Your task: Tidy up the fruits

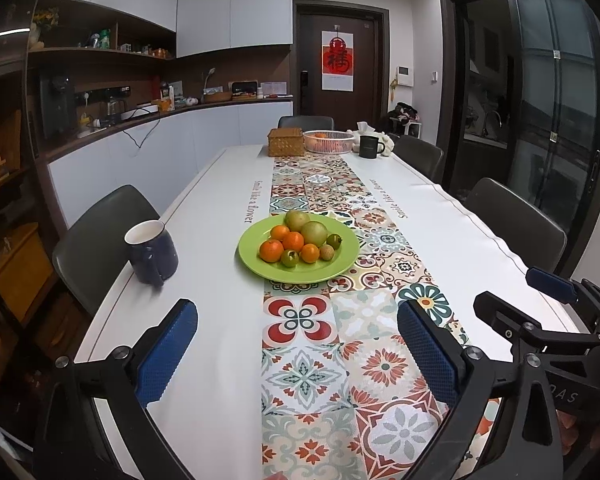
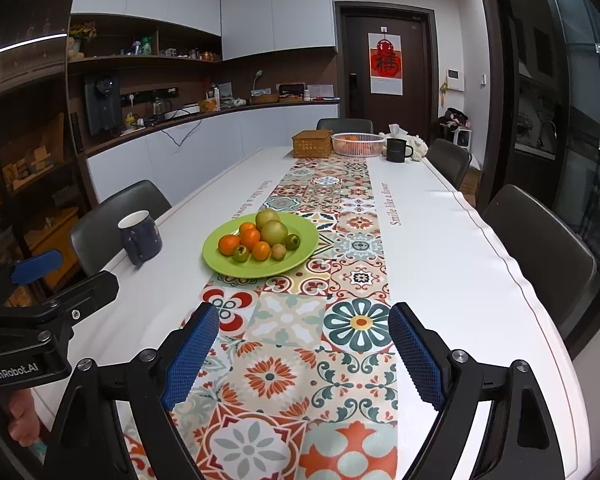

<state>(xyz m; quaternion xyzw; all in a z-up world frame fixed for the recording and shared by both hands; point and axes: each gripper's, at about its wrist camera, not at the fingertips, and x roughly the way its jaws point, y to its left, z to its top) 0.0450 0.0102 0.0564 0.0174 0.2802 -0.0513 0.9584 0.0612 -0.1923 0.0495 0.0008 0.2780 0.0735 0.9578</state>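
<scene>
A green plate (image 1: 300, 277) (image 2: 260, 271) sits on the patterned runner in mid-table. It carries several oranges (image 1: 271, 250) (image 2: 229, 245), two large yellow-green fruits (image 1: 314, 233) (image 2: 274, 231), small green ones and a small brown one. At the far end stands a white basket (image 1: 327, 142) (image 2: 358, 145) with something orange inside. My left gripper (image 1: 296, 312) hovers open over the runner, short of the plate, with nothing between its fingers. My right gripper (image 2: 303, 314) is beside it to the right, also open and empty.
A blue mug (image 1: 150, 252) (image 2: 140, 238) stands left of the plate near the table edge. Far off are a woven box (image 1: 286, 142) (image 2: 312, 144) and a black mug (image 1: 370, 147) (image 2: 396, 150). Dark chairs (image 1: 100, 240) (image 2: 540, 256) line both long sides.
</scene>
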